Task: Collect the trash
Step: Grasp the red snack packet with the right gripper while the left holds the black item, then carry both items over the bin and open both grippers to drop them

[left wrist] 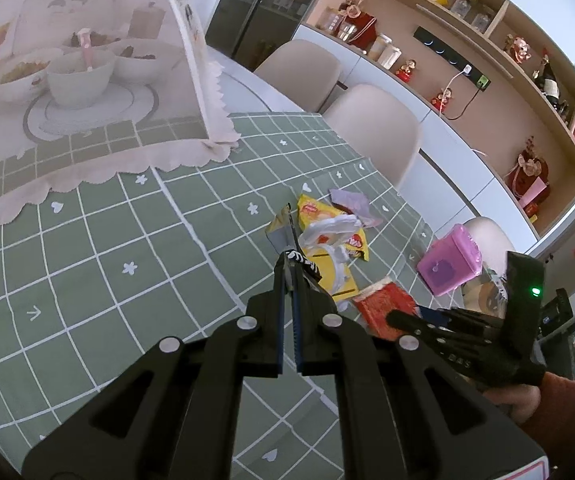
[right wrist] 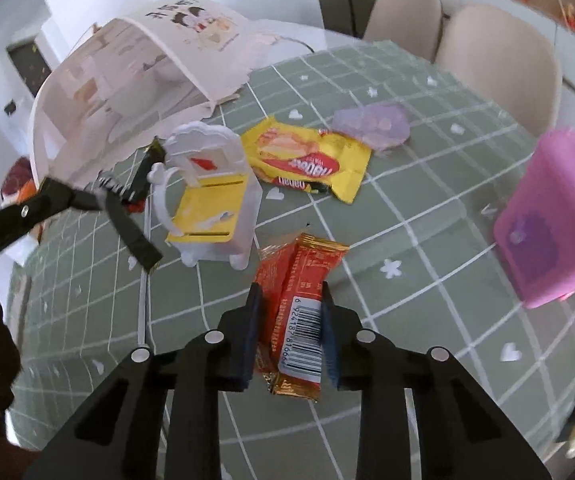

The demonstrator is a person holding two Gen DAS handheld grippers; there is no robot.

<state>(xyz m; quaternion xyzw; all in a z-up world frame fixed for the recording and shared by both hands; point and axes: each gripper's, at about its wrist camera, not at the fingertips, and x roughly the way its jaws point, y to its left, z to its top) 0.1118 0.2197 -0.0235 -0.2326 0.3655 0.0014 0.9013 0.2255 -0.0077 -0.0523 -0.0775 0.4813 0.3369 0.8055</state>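
My right gripper (right wrist: 289,294) points down at the green checked tablecloth (right wrist: 427,216). A red snack wrapper (right wrist: 301,280) with a barcode is bunched between its pads, which touch both sides. My left gripper (left wrist: 289,260) is shut on a black and silver wrapper (left wrist: 285,232) that sticks out beyond its tips; the right wrist view shows that wrapper (right wrist: 135,236) hanging at the left. Loose on the cloth lie a yellow biscuit wrapper (right wrist: 307,160), a pale purple wrapper (right wrist: 371,124) and a white and yellow mug-shaped plastic package (right wrist: 207,192). A pink bin (right wrist: 555,216) stands at the right.
A pink mesh food cover (left wrist: 87,80) over bowls fills the far left of the table. Beige chairs (left wrist: 371,128) stand along the far edge, with shelves (left wrist: 487,60) behind them. A hand in a red sleeve (left wrist: 559,404) holds the right gripper.
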